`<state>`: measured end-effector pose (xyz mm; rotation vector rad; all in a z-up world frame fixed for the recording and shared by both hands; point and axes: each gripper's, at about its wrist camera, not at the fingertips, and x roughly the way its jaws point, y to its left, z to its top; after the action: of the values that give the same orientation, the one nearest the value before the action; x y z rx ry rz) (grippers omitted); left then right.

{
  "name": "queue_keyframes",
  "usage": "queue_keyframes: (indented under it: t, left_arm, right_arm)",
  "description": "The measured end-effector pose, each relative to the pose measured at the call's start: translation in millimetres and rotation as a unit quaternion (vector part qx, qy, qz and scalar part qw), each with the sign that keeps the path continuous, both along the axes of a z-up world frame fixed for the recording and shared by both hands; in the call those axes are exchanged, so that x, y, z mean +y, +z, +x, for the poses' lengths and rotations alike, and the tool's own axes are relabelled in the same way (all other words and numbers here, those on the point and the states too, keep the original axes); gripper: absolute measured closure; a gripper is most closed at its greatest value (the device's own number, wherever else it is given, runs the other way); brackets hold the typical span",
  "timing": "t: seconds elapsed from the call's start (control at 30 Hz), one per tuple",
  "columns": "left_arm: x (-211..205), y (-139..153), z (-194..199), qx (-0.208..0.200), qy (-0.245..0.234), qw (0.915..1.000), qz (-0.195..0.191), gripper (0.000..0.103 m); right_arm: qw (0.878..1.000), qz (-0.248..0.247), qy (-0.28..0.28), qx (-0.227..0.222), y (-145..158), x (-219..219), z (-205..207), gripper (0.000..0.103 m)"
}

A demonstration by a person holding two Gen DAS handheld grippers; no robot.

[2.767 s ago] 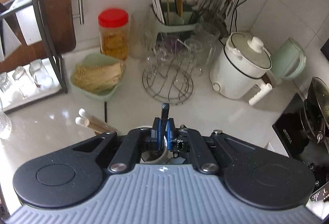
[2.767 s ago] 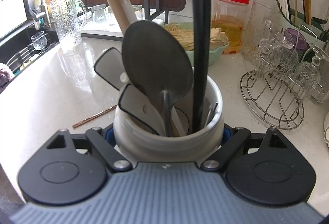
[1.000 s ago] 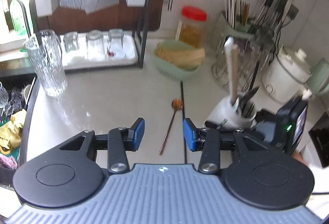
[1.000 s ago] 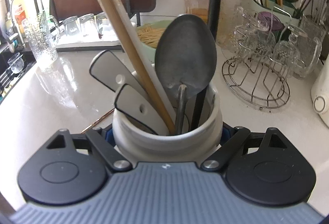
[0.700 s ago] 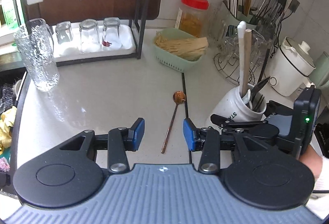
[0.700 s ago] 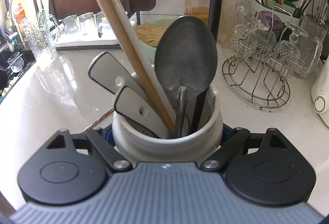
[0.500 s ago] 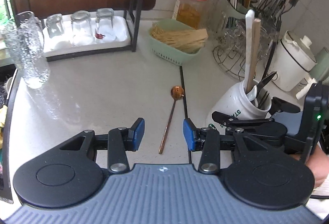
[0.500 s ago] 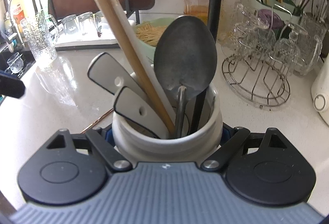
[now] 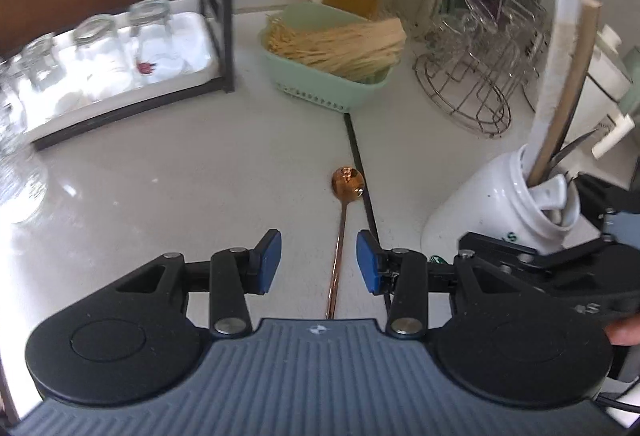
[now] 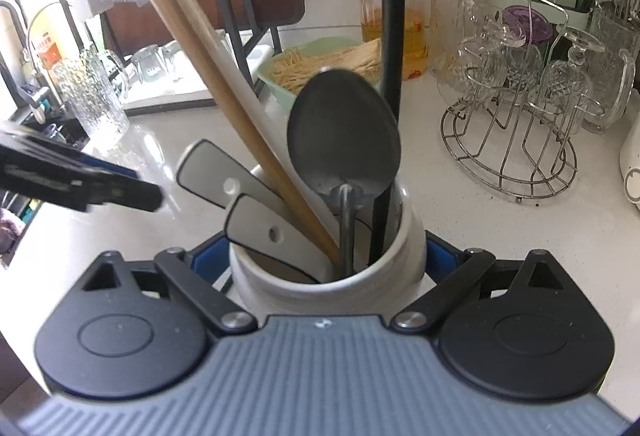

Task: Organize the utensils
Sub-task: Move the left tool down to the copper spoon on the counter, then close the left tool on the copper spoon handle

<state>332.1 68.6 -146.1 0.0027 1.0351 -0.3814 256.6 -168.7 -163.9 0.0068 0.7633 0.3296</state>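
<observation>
Your left gripper [image 9: 319,260] hangs half open over the countertop [image 9: 160,187] with nothing between its blue pads [image 9: 269,260]. The copper spoon [image 9: 341,236] lies flat below the gap, apart from both pads, its bowl pointing toward the green basket [image 9: 332,83] and lying just beside the dark seam.

Your right gripper [image 10: 316,256] has just been opening — its jaws stand wide on either side of the white crock [image 10: 324,284], which leans a little. The crock holds wooden handles, a dark ladle [image 10: 344,131] and two grey spatulas [image 10: 216,171] — it stands just right of the spoon.
</observation>
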Motion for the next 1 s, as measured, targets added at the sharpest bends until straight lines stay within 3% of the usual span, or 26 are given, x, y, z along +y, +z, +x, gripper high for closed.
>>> queue_keyframes:
  t: [0.13, 0.2, 0.4, 0.7, 0.9, 1.0]
  left_arm:
    - [-11.5, -16.8, 20.1, 0.007, -0.038, 0.9992, 0.015, 0.056]
    - [-18.0, -24.7, 29.7, 0.005, -0.061, 0.9978, 0.025, 0.056]
    - [-33.9, -44.2, 52.3, 0.007, -0.124, 0.9915, 0.038, 0.056]
    - [-62.4, -55.8, 67.0, -0.020, -0.206, 0.9746, 0.086, 0.056]
    - [-69.9, -57.0, 76.4, -0.021, -0.216, 0.9727, 0.082, 0.057]
    - [-68.7, -55.8, 79.2, -0.018, -0.203, 0.9755, 0.082, 0.069]
  right_arm:
    - [1.000, 0.009, -0.002, -0.003, 5.2, -1.9, -2.9, 0.005]
    - [1.000, 0.010, -0.011, -0.007, 7.7, -4.8, -4.0, 0.011]
    - [1.000, 0.008, -0.028, -0.006, 7.5, -2.0, -7.7, 0.012]
    - [0.999, 0.009, -0.044, -0.005, 8.3, -0.1, -9.5, 0.012]
    - [0.999, 0.008, -0.046, -0.004, 8.8, 0.6, -7.1, 0.011]
    - [0.999, 0.009, -0.047, -0.005, 8.6, 1.0, -5.1, 0.011]
